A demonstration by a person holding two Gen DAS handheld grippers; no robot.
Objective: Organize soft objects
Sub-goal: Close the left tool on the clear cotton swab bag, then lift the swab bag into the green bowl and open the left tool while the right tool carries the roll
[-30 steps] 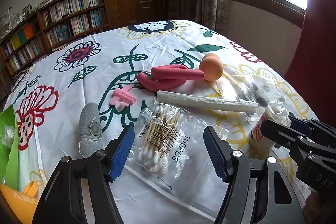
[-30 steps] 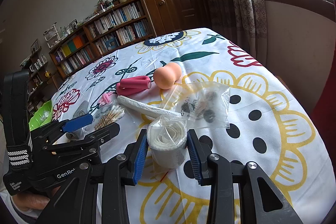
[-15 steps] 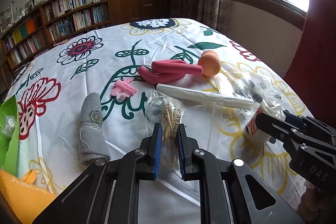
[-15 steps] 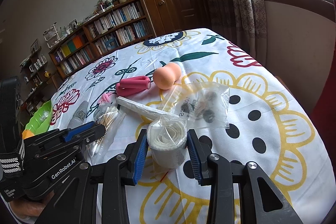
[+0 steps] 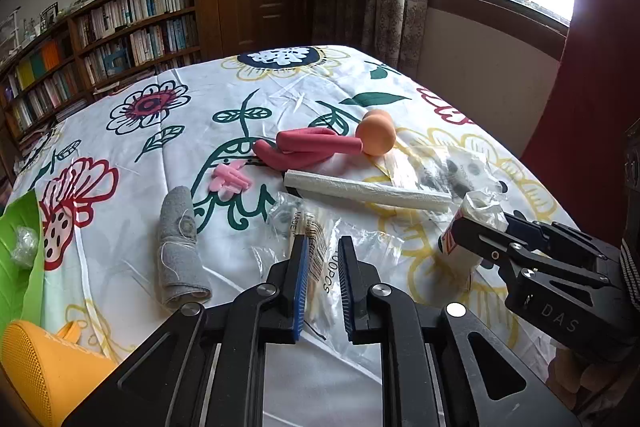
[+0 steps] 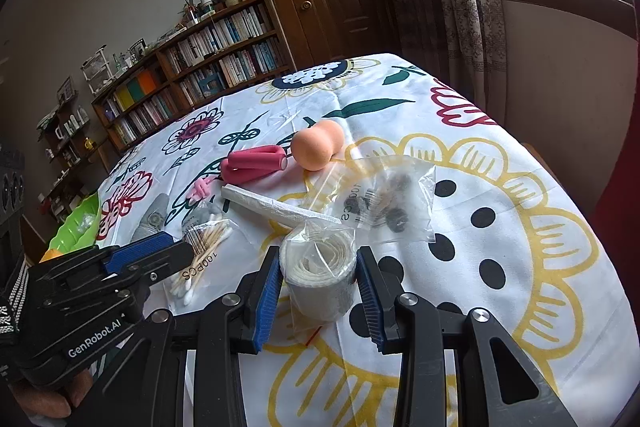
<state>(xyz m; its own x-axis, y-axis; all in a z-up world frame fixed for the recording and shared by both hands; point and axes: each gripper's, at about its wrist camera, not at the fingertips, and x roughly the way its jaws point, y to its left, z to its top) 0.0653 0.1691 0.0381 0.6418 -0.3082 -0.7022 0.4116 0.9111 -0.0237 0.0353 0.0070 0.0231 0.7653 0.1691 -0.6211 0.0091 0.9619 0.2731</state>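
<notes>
Swabs (image 5: 316, 247) in a slick, crinkly bag lie near the table's front edge, light and floppy; the left gripper (image 5: 322, 269) pinches the bag across its middle, where the sticks give some stiffness, though the film may slide. Beside it the right gripper (image 6: 318, 281) squeezes a bagged gauze roll (image 6: 318, 275), soft but springy, held round its sides. Both rest on a flowered cloth (image 5: 160, 155), wrinkled and likely to drag. Bookshelves (image 6: 208, 59) line the far wall.
</notes>
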